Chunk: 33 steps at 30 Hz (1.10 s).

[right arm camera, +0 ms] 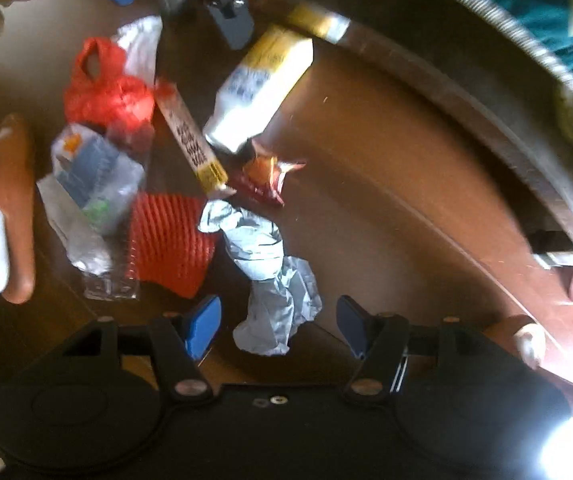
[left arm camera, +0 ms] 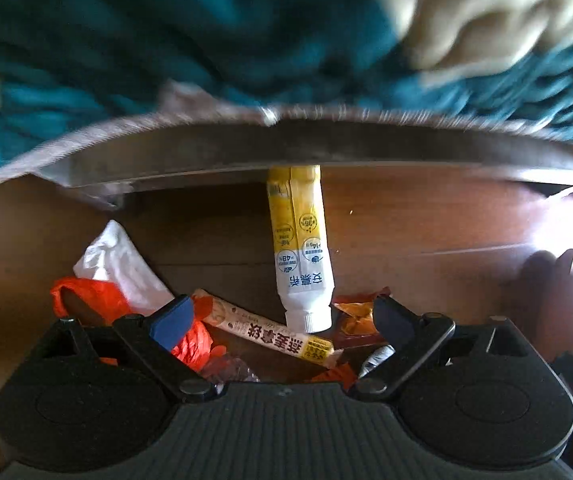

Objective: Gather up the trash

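Wooden floor [right arm camera: 386,168] holds crumpled, colourful trash [right arm camera: 158,160]

- The floor [right arm camera: 366,152] was glossy brown wood.
- The crumpled paper [right arm camera: 274,280] looked matt.
- The red bag [right arm camera: 106,92] was thin, shiny plastic.
- The blanket [left arm camera: 166,40] was teal cloth.

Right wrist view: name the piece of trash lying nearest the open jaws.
The crumpled grey-white paper, reaching down between the right gripper fingers. The red mesh sleeve and other wrappers lie farther off.
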{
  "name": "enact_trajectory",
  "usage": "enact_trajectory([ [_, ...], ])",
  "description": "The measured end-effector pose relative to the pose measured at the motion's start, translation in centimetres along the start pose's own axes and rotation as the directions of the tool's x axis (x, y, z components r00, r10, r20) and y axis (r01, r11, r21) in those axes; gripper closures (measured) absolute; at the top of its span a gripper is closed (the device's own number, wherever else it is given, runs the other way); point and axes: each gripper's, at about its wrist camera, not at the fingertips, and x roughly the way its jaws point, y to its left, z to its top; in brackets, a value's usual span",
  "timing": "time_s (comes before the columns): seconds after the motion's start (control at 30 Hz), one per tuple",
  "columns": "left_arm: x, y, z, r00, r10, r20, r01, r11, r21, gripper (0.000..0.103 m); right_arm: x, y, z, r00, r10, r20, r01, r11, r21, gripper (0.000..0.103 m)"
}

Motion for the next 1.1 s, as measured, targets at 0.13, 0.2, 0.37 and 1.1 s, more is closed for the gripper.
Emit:
enact_trajectory([
  [0.13,3.1,-0.7,0.5,1.000,0.025,-0.005,-0.024,0.999,0.029,0.006,2.0,0.5,0.8,1.000,-0.001,0.030,0.003,0.998,-0.069,0.040],
  [0.2,4.5,-0.8,0.8,1.000,0.016,-0.018,-0.016,1.000,0.015,0.006,2.9,0.7,1.1,0.999,0.006,0.037,-0.003,0.997,-0.083,0.040],
  [0.37,6.8,-1.3,1.7,1.000,0.019,-0.019,-0.018,1.000,0.013,0.006,4.5,0.1,1.7,0.999,0.029,0.045,-0.026,0.998,-0.058,0.042],
  [1.1,8.6,-1.8,2.6,0.996,0.019,-0.083,-0.019,1.000,0.005,0.058,5.8,0.9,2.9,0.999,0.038,0.017,-0.036,0.995,-0.088,0.063],
])
